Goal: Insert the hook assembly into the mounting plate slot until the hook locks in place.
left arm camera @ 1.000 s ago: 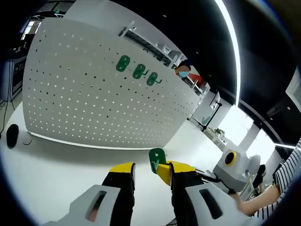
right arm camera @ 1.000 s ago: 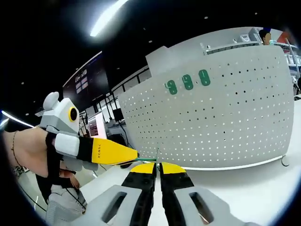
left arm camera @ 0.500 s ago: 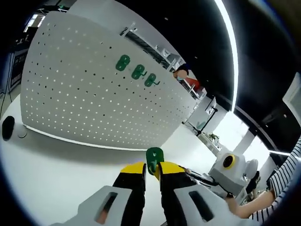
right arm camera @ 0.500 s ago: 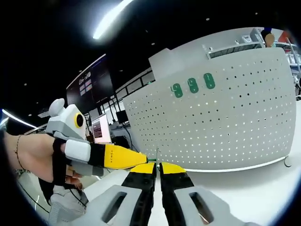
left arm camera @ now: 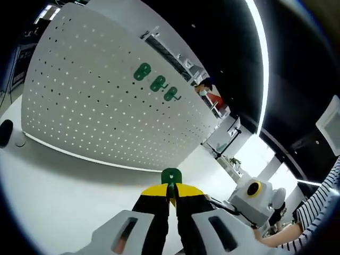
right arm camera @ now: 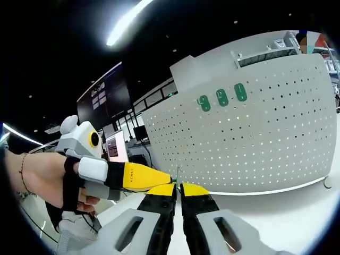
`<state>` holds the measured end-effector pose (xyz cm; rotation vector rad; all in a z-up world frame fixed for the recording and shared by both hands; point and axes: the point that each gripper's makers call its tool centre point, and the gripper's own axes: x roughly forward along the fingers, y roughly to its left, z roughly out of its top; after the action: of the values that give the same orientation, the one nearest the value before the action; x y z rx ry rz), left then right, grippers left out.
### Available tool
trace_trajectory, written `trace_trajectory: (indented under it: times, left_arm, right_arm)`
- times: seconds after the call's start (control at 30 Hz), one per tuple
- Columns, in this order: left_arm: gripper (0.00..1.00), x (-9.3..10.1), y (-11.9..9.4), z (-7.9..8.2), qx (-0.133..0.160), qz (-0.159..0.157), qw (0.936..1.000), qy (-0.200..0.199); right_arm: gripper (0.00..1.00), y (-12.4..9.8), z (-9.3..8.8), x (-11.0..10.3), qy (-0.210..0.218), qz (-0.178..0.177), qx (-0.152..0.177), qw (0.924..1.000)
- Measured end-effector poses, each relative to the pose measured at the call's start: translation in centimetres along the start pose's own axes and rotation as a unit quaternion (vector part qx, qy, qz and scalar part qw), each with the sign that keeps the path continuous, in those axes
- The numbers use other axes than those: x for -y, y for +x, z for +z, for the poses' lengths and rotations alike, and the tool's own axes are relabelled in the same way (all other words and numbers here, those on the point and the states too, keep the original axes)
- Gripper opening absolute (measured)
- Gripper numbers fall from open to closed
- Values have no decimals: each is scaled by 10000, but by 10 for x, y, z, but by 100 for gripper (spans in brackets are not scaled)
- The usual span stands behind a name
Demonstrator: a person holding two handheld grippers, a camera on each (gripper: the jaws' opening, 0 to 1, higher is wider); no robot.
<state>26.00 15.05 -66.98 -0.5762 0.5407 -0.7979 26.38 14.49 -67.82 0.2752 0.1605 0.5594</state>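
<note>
Left gripper view. The white perforated mounting plate (left arm camera: pixel 106 101) stands upright on the white worktop (left arm camera: pixel 64 186), with three green hooks (left arm camera: pixel 158 83) already seated in a row near its upper edge. The left tongs (left arm camera: pixel 171 192) are pressed together on a fourth green hook (left arm camera: pixel 171 176), whose rounded head rises just above the yellow tips. Its long axis runs along the jaws, the head pointing away from the camera toward the plate. The hook is held well apart from the plate, so insertion has not yet begun. At the lower right the right tongs (left arm camera: pixel 212 201) lie just beside the left pair.

Right gripper view. The left tongs (right arm camera: pixel 164 181) enter from the left, held in a person's hand (right arm camera: pixel 45 178). The right tongs (right arm camera: pixel 177 188) appear pressed together on a thin wire (right arm camera: pixel 177 173), apparently the hook's prong, which meets the left tip; the contact is too small to confirm. The mounting plate (right arm camera: pixel 255 133) and its three green hooks (right arm camera: pixel 221 97) stand beyond.

Risks, as judged. With two grips on one small part, uneven pulling could twist the hook or slip it free. A tilted approach could miss the slot, so the hook would not lock.
</note>
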Motion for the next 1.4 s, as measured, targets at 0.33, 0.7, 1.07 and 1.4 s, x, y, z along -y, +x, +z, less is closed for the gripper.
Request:
trace_trajectory:
  times: [0.33, 0.7, 1.07, 1.4]
  left_arm:
    - [3, 2, 0, 0, 23, -87, 9999, -89]
    - [1, -3, -2, -2, -139, 69, 9998, 139]
    - [1, -10, -7, 8, -84, 442, 9971, 613]
    - [1, -27, -18, 32, 271, 1019, 9856, 1323]
  right_arm:
    - [1, -1, 2, 0, -38, 14, 24, 10000]
    - [2, 0, -3, -3, -181, 32, -167, 9997]
    - [11, -6, 8, 0, -294, -13, -211, 9993]
    - [29, -27, 12, 25, -1039, -367, -372, 9932]
